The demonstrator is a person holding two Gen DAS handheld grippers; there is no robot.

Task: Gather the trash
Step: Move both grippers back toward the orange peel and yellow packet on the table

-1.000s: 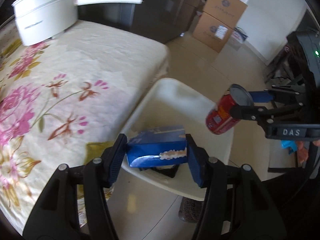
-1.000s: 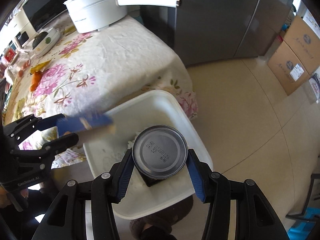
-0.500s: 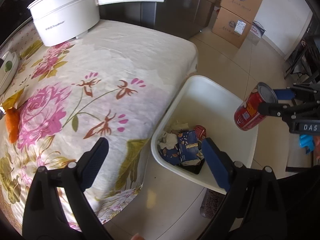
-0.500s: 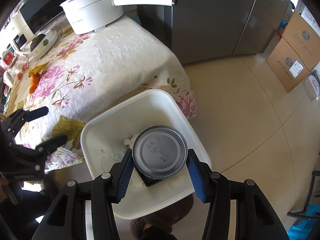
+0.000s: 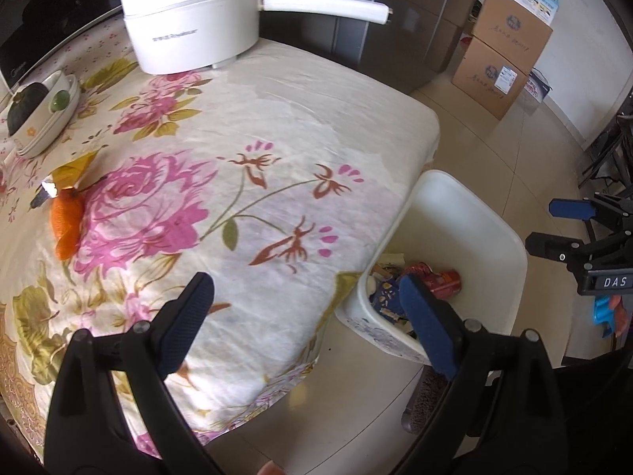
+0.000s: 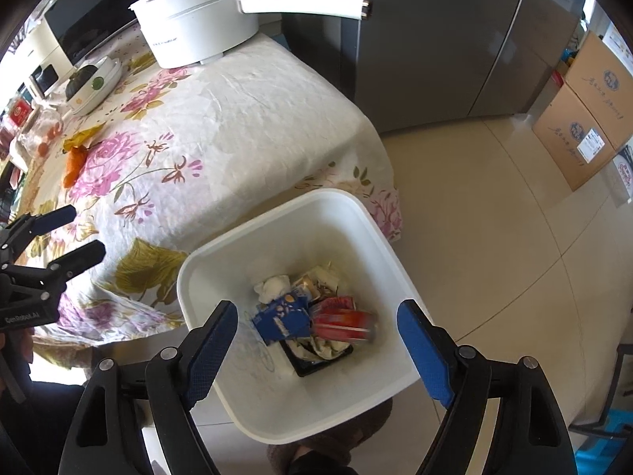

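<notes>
Lettering is sparse but legible in places: "DAS" in white on the body of the right gripper [image 5: 569,225] as the left wrist camera sees it, and "CenRobot.AI" on the body of the left gripper [image 6: 67,233] seen from the right wrist. Both grippers have just been opening their jaws, and both now stand wide with nothing between the pads. The right gripper [image 6: 316,340] hangs over the white bin [image 6: 205,261], which stands on the tiled floor [image 6: 494,237] just beside the table corner. Inside the bin lie the red can [image 6: 342,322], blurred, touching the blue carton [image 6: 283,318], with crumpled paper [image 6: 273,287] behind them. The left gripper [image 5: 304,316] hovers over the flowered tablecloth [image 5: 277,118], where an orange wrapper [image 5: 65,221] lies. The white pot [image 5: 190,27] bears grey writing too small to read; the cardboard boxes [image 5: 502,59] carry blue round logos.
</notes>
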